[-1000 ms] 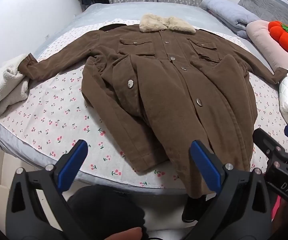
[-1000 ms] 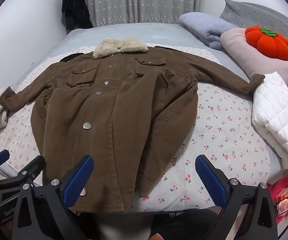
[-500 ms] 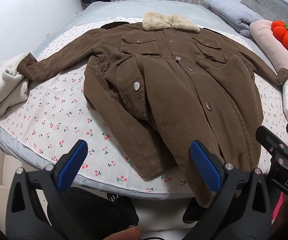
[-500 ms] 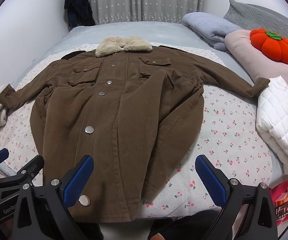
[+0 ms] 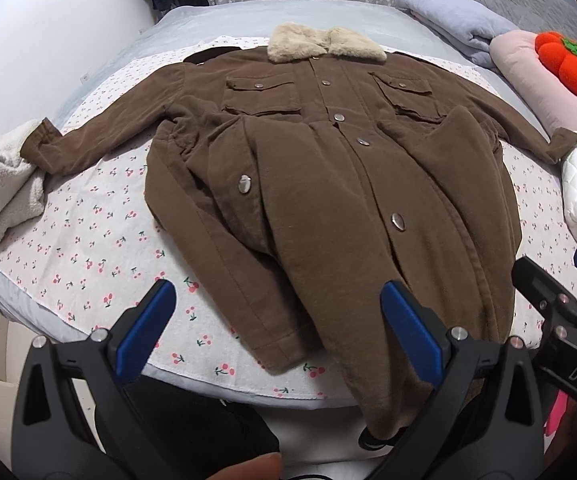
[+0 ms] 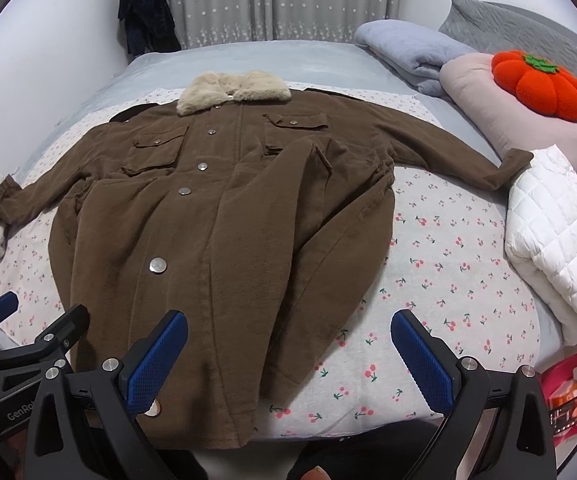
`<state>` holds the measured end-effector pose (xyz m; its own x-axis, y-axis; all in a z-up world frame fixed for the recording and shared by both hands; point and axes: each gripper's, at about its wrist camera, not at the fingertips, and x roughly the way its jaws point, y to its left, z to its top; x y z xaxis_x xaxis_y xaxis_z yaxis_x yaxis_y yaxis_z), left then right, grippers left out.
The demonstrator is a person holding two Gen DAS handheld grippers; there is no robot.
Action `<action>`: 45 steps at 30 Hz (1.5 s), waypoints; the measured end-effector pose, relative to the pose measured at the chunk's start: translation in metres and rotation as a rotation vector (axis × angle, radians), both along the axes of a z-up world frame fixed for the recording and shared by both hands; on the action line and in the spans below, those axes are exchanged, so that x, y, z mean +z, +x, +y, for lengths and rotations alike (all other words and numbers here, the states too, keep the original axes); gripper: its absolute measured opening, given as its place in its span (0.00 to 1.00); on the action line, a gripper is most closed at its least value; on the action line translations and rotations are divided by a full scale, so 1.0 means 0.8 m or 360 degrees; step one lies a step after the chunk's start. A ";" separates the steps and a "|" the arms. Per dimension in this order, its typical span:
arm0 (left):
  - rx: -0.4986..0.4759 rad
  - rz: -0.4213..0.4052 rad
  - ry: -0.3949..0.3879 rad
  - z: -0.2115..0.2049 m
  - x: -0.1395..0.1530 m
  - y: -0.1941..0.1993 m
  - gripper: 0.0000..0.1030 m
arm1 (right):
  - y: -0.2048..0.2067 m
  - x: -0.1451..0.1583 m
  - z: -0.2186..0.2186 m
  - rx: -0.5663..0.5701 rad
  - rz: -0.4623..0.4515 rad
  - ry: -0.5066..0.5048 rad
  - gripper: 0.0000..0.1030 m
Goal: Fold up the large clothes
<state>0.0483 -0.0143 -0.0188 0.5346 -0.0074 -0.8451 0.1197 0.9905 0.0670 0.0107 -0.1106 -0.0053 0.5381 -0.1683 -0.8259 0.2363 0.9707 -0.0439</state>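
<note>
Brown corduroy coat with a beige fur collar [image 5: 328,184] lies face up, sleeves spread, across the cherry-print sheet on the bed [image 5: 88,240], its hem hanging over the bed's near edge. The left tool [image 5: 276,320] hovers wide open and empty above the hem's left corner; the right tool [image 6: 288,344], equally wide and empty, hovers over the hem's right side.
</note>
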 end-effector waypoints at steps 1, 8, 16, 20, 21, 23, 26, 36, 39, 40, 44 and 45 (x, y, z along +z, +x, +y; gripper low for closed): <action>-0.0004 -0.0002 0.0007 -0.001 0.000 0.000 0.99 | 0.001 -0.001 -0.001 0.0003 0.0002 0.0004 1.00; -0.0010 -0.0007 0.0053 -0.009 0.002 -0.003 0.99 | 0.004 -0.003 -0.003 0.0021 -0.0008 0.0038 1.00; -0.0013 -0.0024 0.0056 -0.010 0.007 -0.007 0.99 | 0.001 -0.002 -0.006 0.0019 -0.0011 0.0041 1.00; -0.0013 -0.0028 0.0053 -0.010 0.008 -0.008 0.99 | -0.001 0.000 -0.003 0.0021 -0.0016 0.0033 1.00; -0.0012 -0.0030 0.0052 -0.010 0.009 -0.009 0.99 | -0.002 0.001 -0.003 0.0021 -0.0016 0.0032 1.00; -0.0007 -0.0035 0.0050 -0.008 0.009 -0.010 0.99 | -0.002 0.002 -0.001 0.0025 -0.0017 0.0029 1.00; 0.0001 -0.0037 0.0043 -0.005 0.011 -0.013 0.99 | -0.003 0.003 0.002 0.0033 -0.0017 0.0021 1.00; 0.0018 -0.0053 0.0013 0.005 0.016 -0.022 0.99 | -0.010 0.009 0.011 0.0048 -0.0025 -0.0007 1.00; 0.0021 -0.0061 0.0003 0.008 0.018 -0.024 0.99 | -0.012 0.012 0.014 0.0053 -0.0032 -0.0017 1.00; 0.0023 -0.0063 0.0000 0.009 0.018 -0.025 0.99 | -0.013 0.012 0.015 0.0054 -0.0034 -0.0020 1.00; 0.0028 -0.0068 -0.0007 0.012 0.019 -0.028 0.99 | -0.017 0.014 0.018 0.0062 -0.0037 -0.0027 1.00; 0.0032 -0.0069 -0.0006 0.013 0.019 -0.029 0.99 | -0.017 0.014 0.018 0.0063 -0.0037 -0.0028 1.00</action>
